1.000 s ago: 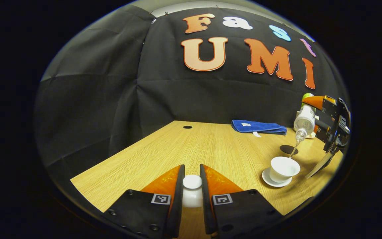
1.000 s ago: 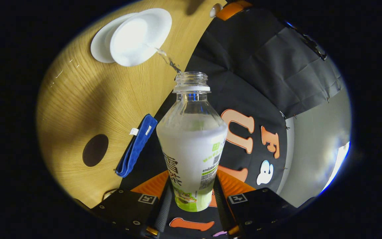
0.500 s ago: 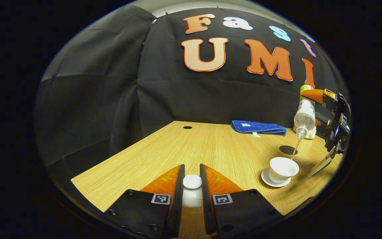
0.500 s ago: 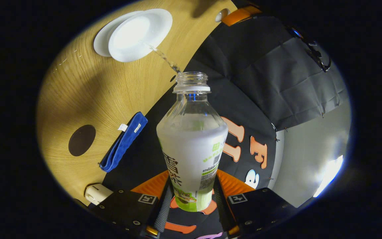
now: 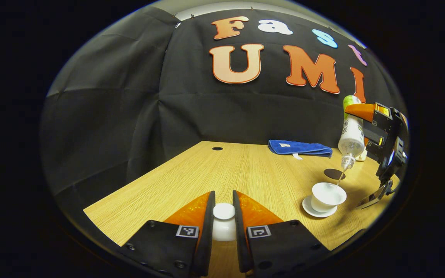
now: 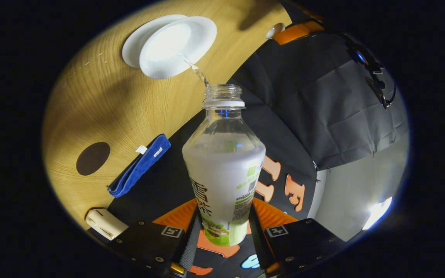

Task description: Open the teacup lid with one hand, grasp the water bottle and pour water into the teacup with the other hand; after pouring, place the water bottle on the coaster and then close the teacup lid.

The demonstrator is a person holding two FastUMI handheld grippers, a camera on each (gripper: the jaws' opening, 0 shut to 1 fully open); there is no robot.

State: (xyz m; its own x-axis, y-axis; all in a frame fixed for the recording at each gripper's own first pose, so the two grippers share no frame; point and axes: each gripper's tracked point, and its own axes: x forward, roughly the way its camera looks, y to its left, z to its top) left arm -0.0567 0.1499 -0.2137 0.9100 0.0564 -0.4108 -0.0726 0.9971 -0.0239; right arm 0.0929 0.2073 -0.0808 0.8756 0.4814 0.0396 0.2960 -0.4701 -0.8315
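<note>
While left jaws clamp the lid [image 5: 223, 222], right jaws grip the pouring bottle [image 6: 223, 170].

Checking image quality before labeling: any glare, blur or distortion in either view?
Left gripper view: fisheye bends the table edges; teacup and lid sharp, soft shadow beside the saucer. Right gripper view: bright glare patch lower right; water bottle sharp, its shadow falling across the table; thin stream resolved, no motion blur.
</note>
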